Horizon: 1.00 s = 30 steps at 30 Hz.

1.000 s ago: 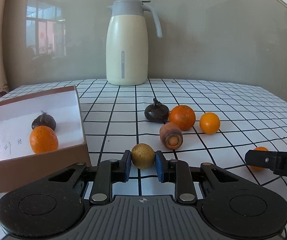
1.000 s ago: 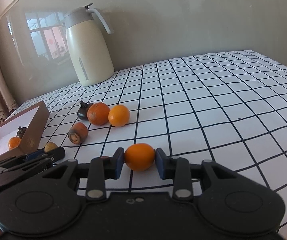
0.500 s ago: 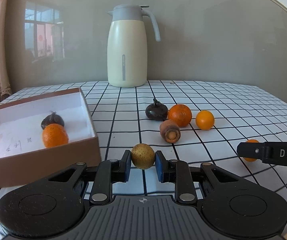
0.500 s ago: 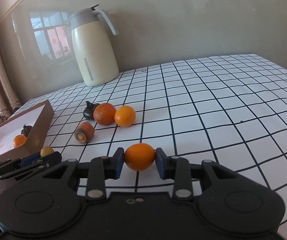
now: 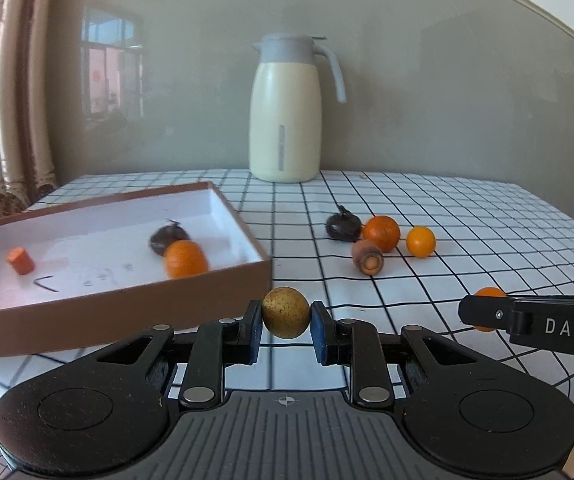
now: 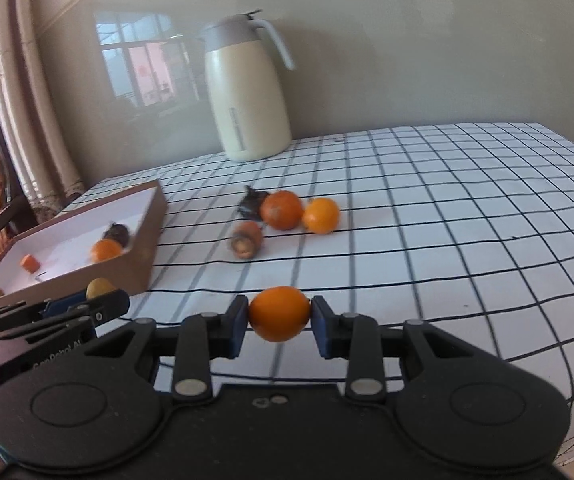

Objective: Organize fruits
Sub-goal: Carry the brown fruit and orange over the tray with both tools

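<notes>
my left claw [image 5: 285, 320] clamped on small round speckled tan fruit [image 5: 285, 312]; right claw [image 6: 279, 316] pinching small smooth orange citrus [image 6: 279, 313]; both lifted off checked tabletop [image 5: 467, 216], near shallow brown cardboard box [image 5: 127, 304]; light, firm-ish, roll-prone; grip across middle, easy squeeze

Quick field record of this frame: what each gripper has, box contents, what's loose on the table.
left gripper: shut on brown speckled fruit
right gripper: shut on small orange
box: orange, dark fruit, two carrot pieces
loose on table: dark fruit, two oranges, carrot stub
backdrop: cream jug
</notes>
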### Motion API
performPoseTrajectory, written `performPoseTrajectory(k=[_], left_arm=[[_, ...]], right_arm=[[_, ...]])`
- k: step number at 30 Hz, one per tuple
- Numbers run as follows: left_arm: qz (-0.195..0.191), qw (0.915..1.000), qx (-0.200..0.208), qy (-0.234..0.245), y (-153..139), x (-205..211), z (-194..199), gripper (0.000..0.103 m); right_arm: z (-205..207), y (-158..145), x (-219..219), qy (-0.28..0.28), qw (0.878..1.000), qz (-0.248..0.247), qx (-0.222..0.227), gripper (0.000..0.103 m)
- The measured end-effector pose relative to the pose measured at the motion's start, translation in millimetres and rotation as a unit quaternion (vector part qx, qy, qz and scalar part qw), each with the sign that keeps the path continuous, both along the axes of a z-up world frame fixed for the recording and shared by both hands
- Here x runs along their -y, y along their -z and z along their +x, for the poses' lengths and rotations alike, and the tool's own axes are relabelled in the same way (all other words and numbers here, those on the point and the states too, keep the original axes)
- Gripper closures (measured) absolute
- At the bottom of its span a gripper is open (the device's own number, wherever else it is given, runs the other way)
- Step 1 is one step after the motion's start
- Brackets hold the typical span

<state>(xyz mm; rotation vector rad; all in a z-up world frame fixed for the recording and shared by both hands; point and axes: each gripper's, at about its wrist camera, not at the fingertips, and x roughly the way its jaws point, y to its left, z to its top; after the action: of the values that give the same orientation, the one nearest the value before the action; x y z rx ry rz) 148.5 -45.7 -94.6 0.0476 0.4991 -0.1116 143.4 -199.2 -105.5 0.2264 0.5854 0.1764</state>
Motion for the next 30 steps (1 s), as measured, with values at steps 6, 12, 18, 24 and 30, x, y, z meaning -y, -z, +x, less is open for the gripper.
performPoseTrajectory(k=[6, 12, 18, 24, 30], left_arm=[[-0.008, 0.9996, 0.009, -0.027, -18.1, -32.5, -19.5, 0.077], [-0.011, 0.9980, 0.021, -0.058, -33.2, -66.2, -38.4, 0.077], [-0.018, 0.9952, 0.030, -0.091, -44.4, -97.8, -49.9, 0.077], [-0.029, 0.9917, 0.040, -0.119, -54.2, -125.4, -54.6, 0.077], [-0.032, 0.9881, 0.046, -0.143, -60.8, -150.0, -52.3, 0.077]], right_arm=[[-8.9, -19.8, -28.6, -0.037, 0.999, 0.001, 0.021, 0.078], [-12.1, -37.4, -57.1, -0.072, 0.997, 0.008, 0.040, 0.078], [-13.7, -48.1, -86.0, -0.107, 0.993, 0.011, 0.053, 0.078], [-11.2, -58.6, -112.3, -0.137, 0.988, 0.013, 0.066, 0.078], [-4.9, -68.9, -135.8, -0.158, 0.984, 0.016, 0.079, 0.078]])
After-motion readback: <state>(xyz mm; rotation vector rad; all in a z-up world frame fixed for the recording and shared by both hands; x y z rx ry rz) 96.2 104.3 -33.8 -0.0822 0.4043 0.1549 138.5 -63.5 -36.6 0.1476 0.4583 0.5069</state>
